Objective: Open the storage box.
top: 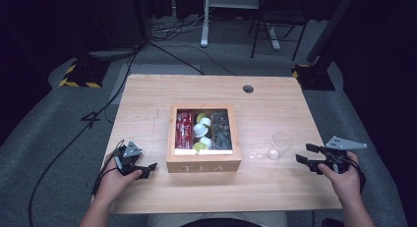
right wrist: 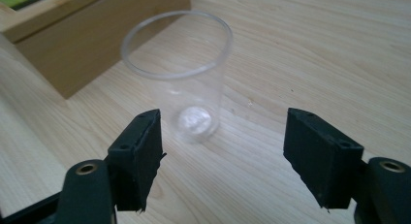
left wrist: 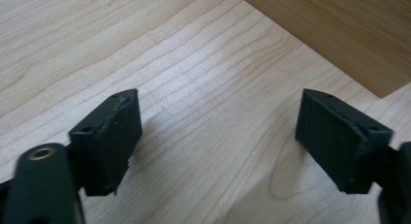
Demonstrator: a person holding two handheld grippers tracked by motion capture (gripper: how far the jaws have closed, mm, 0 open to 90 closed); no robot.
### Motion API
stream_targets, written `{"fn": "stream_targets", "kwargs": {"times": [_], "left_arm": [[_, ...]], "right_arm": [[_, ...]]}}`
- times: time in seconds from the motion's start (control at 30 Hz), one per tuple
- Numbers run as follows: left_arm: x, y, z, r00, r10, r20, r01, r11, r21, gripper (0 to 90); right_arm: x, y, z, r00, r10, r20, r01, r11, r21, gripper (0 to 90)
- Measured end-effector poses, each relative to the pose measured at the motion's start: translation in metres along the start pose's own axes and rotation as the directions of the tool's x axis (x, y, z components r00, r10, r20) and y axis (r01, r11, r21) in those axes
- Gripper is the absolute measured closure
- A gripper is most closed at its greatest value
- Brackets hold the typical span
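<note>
Fingers [right wrist: 138,156] of the right gripper [right wrist: 232,158] spread wide, pinching nothing; left gripper [left wrist: 218,136] wide too
The clear cup [right wrist: 181,73] stands right of the tea box [top: 203,165]; probably light, thin, slippery, so squeeze its sides softly
</note>
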State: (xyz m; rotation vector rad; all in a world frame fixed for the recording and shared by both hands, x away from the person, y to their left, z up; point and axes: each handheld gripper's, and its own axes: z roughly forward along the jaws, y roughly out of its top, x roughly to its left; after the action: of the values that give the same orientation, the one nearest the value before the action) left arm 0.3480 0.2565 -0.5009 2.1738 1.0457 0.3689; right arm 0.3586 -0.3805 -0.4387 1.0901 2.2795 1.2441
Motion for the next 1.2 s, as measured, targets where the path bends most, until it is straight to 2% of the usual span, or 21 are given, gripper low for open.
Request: {"fn": "stream_targets", "kwargs": {"times": [0.07,0.23,0.27,0.3,0.33,0.43,0.5,0.53,0.6,0.63,0.67,0.73,0.8,1.0,1.07,1.1,1.2], "left_arm": [[-0.006,0.005,-0.005,0.9998,0.01,0.016,-0.01,0.9998,-0.019,22.1],[-0.029,0.022,-0.015,0.9956,0.026,0.09,-0.022,0.9986,-0.048,22.1],[-0.029,0.022,-0.015,0.9956,0.026,0.09,-0.022,0.9986,-0.048,22.1],[-0.034,0.025,-0.017,0.9946,0.034,0.098,-0.03,0.9986,-0.042,23.7],[-0.037,0.027,-0.019,0.9944,0.057,0.089,-0.054,0.998,-0.033,23.7],[-0.049,0.034,-0.026,0.9916,0.073,0.107,-0.069,0.9969,-0.038,25.3],[-0.052,0.036,-0.027,0.9905,0.085,0.108,-0.08,0.9954,-0.052,28.8],[-0.053,0.037,-0.028,0.9896,0.09,0.112,-0.084,0.9948,-0.058,35.4],[-0.056,0.039,-0.03,0.9883,0.098,0.116,-0.09,0.9931,-0.076,41.8],[-0.056,0.04,-0.031,0.9871,0.107,0.119,-0.097,0.9919,-0.082,47.0],[-0.056,0.041,-0.032,0.9867,0.111,0.119,-0.102,0.9915,-0.081,58.5],[-0.057,0.041,-0.033,0.9846,0.111,0.134,-0.102,0.9918,-0.077,61.0],[-0.058,0.042,-0.034,0.983,0.11,0.147,-0.098,0.9918,-0.082,67.3],[-0.06,0.042,-0.034,0.9812,0.142,0.13,-0.133,0.9882,-0.075,69.4],[-0.062,0.042,-0.033,0.9821,0.152,0.111,-0.145,0.9871,-0.068,70.2],[-0.062,0.043,-0.034,0.9841,0.135,0.115,-0.127,0.9893,-0.071,70.7],[-0.061,0.043,-0.034,0.9836,0.13,0.125,-0.12,0.9895,-0.081,71.1]], "right_arm": [[0.006,0.005,-0.001,0.9998,-0.017,-0.012,0.017,1.0,-0.009,30.5],[0.016,0.014,-0.002,0.9987,-0.028,-0.043,0.026,0.999,-0.037,30.1],[0.016,0.014,-0.002,0.9987,-0.028,-0.043,0.026,0.999,-0.037,30.1],[0.018,0.016,-0.002,0.9983,-0.032,-0.048,0.03,0.999,-0.046,30.1],[0.018,0.016,-0.002,0.9983,-0.032,-0.048,0.03,0.999,-0.046,30.1],[0.022,0.016,-0.002,0.9972,-0.032,-0.068,0.029,0.998,-0.056,30.1],[0.022,0.016,-0.001,0.9968,-0.034,-0.072,0.029,0.998,-0.057,30.1],[0.023,0.016,0.0,0.9965,-0.034,-0.076,0.03,0.998,-0.055,30.2],[0.023,0.015,0.001,0.9963,-0.034,-0.079,0.03,0.998,-0.054,30.3],[0.023,0.015,0.002,0.9962,-0.033,-0.081,0.029,0.998,-0.053,30.5],[0.023,0.014,0.003,0.996,-0.037,-0.082,0.033,0.998,-0.052,30.7],[0.024,0.014,0.003,0.9959,-0.036,-0.083,0.032,0.998,-0.051,30.8],[0.024,0.013,0.004,0.9953,-0.038,-0.088,0.034,0.998,-0.05,31.0],[0.025,0.014,0.004,0.9945,-0.041,-0.097,0.036,0.998,-0.056,31.1],[0.026,0.014,0.004,0.9941,-0.044,-0.1,0.038,0.998,-0.057,31.1],[0.026,0.014,0.004,0.9942,-0.045,-0.098,0.039,0.998,-0.056,31.3],[0.027,0.014,0.004,0.9944,-0.049,-0.094,0.044,0.998,-0.055,31.3]]}}
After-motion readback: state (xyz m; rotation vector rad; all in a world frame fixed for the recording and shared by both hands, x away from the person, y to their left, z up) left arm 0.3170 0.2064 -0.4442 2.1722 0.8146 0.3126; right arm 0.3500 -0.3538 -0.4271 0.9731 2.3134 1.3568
